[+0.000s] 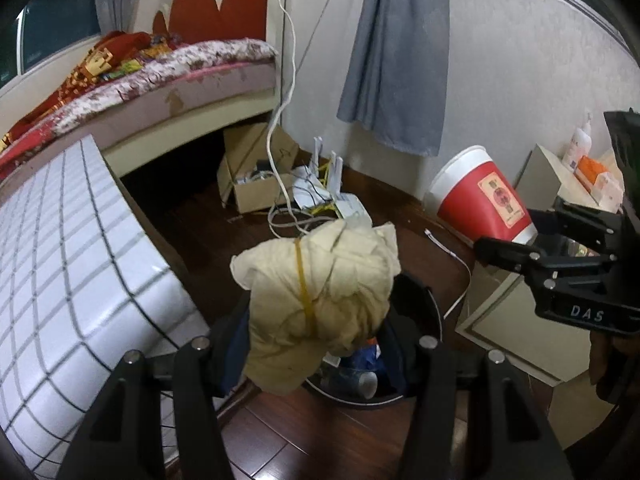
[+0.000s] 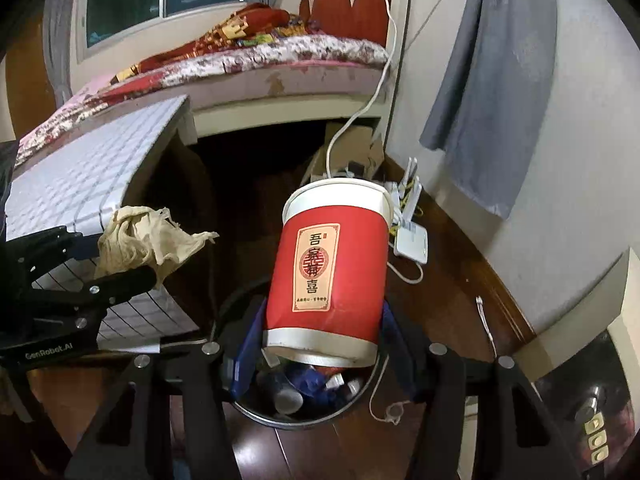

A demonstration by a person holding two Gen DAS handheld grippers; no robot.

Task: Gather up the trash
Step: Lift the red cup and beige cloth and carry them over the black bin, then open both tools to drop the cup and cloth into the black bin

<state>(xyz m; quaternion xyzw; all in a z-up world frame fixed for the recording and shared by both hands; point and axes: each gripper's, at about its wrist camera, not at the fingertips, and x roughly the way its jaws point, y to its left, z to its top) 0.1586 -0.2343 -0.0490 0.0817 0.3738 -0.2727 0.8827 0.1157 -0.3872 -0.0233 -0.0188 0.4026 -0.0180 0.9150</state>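
Trash is in both hands and hanging right over the bin; the left gripper (image 1: pixel 316 344) is clamped on a crumpled cream rag (image 1: pixel 320 300) with a yellow rubber band around it, and the right gripper (image 2: pixel 324 344) has its blue pads squeezing the base of a red paper cup (image 2: pixel 330 276), rim pointing away and up; neither piece has been let go yet. Just beneath them sits the round black bin (image 2: pixel 256 408), already holding bottles, blue wrappers and small white scraps, so by my reading earlier rounds went in and these two are a drop away from joining them; what is left is to open the jaws over the mouth, and the cup looks better centred than the rag, which hangs near the bin's left edge.

Close on the left stands a white grid-patterned table (image 1: pixel 68 248), tight against the bin; a thin white cable (image 2: pixel 486 320) trails across the dark wooden floor (image 1: pixel 320 432) on the right. Farther off, an open cardboard box (image 1: pixel 256 176) and a white router (image 2: pixel 412 240) sit in a tangle of wires by the wall, possibly more to sort; beyond that the bed (image 1: pixel 180 68) with its red headboard, and a grey cloth (image 1: pixel 396 60) hanging on the wall.
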